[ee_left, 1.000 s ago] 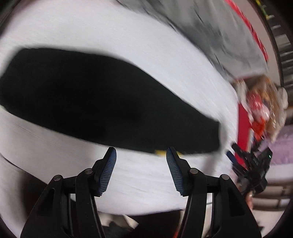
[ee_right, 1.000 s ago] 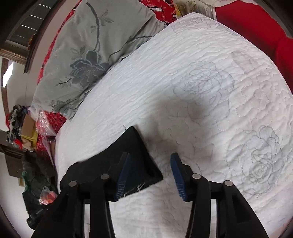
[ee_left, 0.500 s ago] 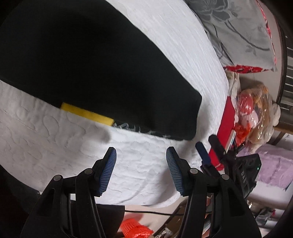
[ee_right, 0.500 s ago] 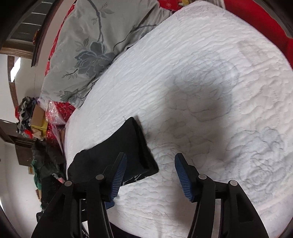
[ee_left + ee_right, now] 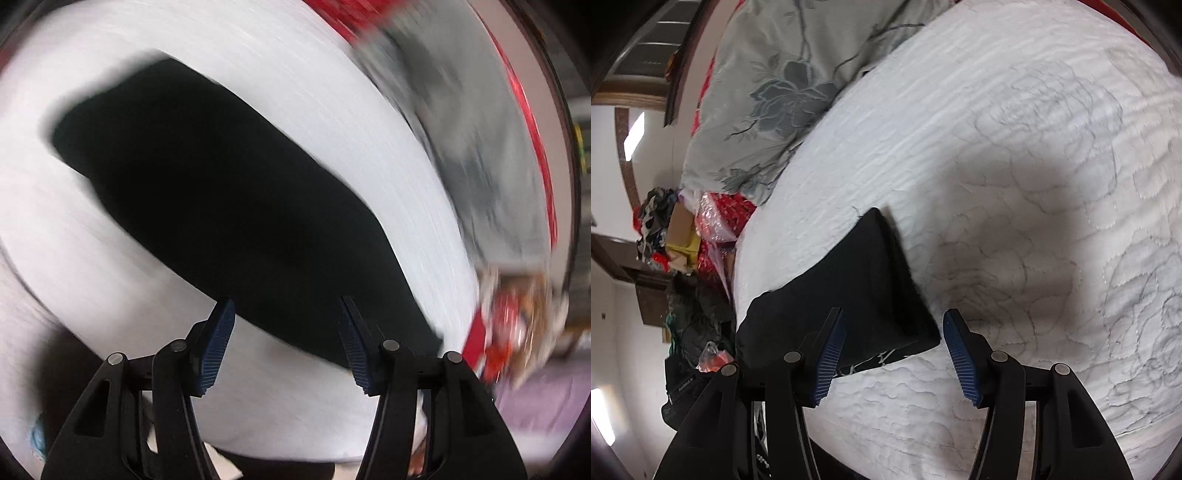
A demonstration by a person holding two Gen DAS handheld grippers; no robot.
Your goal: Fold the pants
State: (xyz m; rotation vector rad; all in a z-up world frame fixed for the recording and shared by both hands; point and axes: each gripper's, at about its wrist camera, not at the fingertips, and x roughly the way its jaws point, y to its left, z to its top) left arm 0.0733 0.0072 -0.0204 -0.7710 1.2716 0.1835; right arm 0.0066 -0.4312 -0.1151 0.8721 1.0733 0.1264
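Pants (image 5: 857,291) plain black; bed quilt (image 5: 1015,155) white w/ stitched grey roses; pillow (image 5: 798,85) grey-green floral; finger pads (image 5: 962,363) blue.

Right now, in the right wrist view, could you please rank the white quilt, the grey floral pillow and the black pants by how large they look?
1. white quilt
2. grey floral pillow
3. black pants

The pillow is cut off by the frame and the pants lie nearer the camera, so their order is unsure.

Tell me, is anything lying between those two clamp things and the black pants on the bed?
Nothing visible is. The left hand-held gripper and the right hand-held gripper are both open and empty, each right at the near edge of the black pants, which lie on the white quilt.
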